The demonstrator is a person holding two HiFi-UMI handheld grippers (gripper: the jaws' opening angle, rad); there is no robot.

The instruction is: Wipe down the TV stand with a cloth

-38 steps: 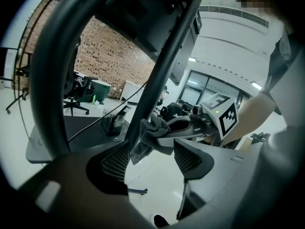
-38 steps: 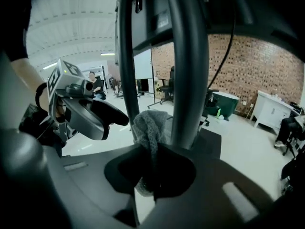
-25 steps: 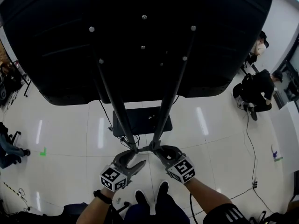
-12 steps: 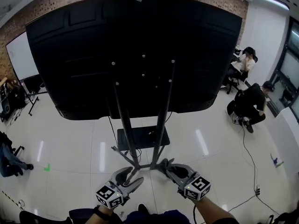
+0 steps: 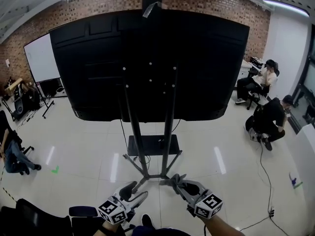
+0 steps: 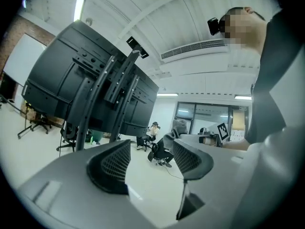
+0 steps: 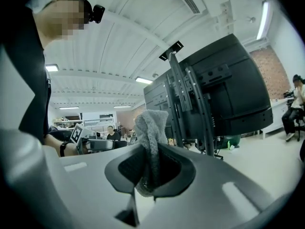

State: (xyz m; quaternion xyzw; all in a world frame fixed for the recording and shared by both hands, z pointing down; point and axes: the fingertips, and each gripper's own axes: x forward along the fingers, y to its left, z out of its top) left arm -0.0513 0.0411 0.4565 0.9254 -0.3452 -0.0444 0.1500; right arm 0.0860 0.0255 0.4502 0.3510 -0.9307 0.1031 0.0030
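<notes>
The black TV stand [image 5: 147, 132] rises on two poles from a floor base, carrying a large black screen [image 5: 197, 58] seen from behind. Low in the head view, my right gripper [image 5: 176, 181] is shut on a grey cloth [image 5: 175, 180] just in front of the stand's feet. The cloth [image 7: 150, 132] sticks up between the jaws in the right gripper view, with the stand [image 7: 190, 99] behind it. My left gripper [image 5: 134, 191] hangs open and empty near the base's left foot; its jaws stand apart in the left gripper view [image 6: 150, 161].
Two people sit at the right [image 5: 268, 117]. Another person sits in a chair at the left edge [image 5: 12, 154]. A whiteboard [image 5: 42, 58] leans on the brick wall. A cable [image 5: 266, 166] runs over the glossy white floor.
The head view has tilted up and pulled back: the whole screen and brick wall now show. Both grippers have dropped lower in the picture, away from the stand's poles.
</notes>
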